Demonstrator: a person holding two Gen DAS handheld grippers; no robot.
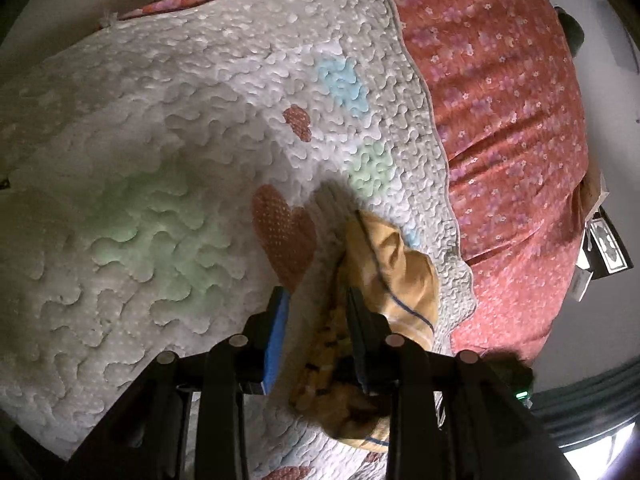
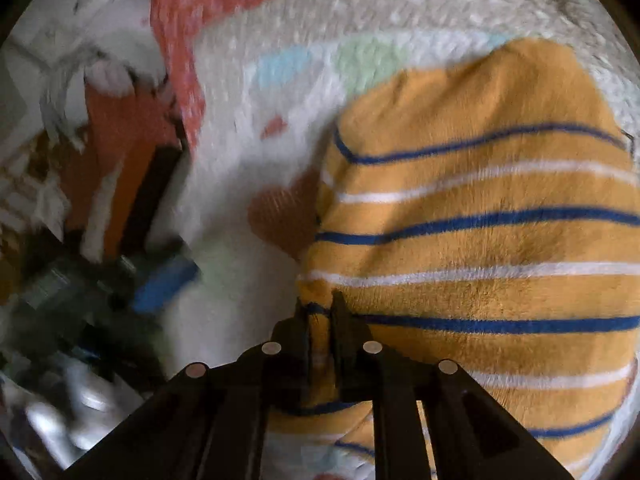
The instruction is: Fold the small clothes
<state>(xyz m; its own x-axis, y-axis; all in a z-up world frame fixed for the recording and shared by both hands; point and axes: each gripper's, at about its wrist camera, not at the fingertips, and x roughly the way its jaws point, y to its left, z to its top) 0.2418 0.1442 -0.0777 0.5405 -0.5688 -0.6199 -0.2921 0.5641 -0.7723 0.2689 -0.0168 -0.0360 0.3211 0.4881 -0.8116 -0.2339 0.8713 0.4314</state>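
A small yellow garment with blue and white stripes [image 2: 480,248] lies on a white quilted blanket [image 1: 160,160] with heart patches. My right gripper [image 2: 320,304] is shut on the garment's left edge. In the left wrist view a bunched part of the garment [image 1: 396,276] shows around the right finger. My left gripper [image 1: 316,300] is open, with yellow fabric between its blue-padded fingers [image 1: 280,320]. The left gripper also shows, blurred, in the right wrist view [image 2: 160,284].
The quilt lies over a red floral bedspread [image 1: 500,100]. The quilt's scalloped edge [image 1: 444,168] runs close to the garment. Blurred clutter [image 2: 60,160] sits at the left of the right wrist view. A boxed item [image 1: 608,252] sits at the bed's right edge.
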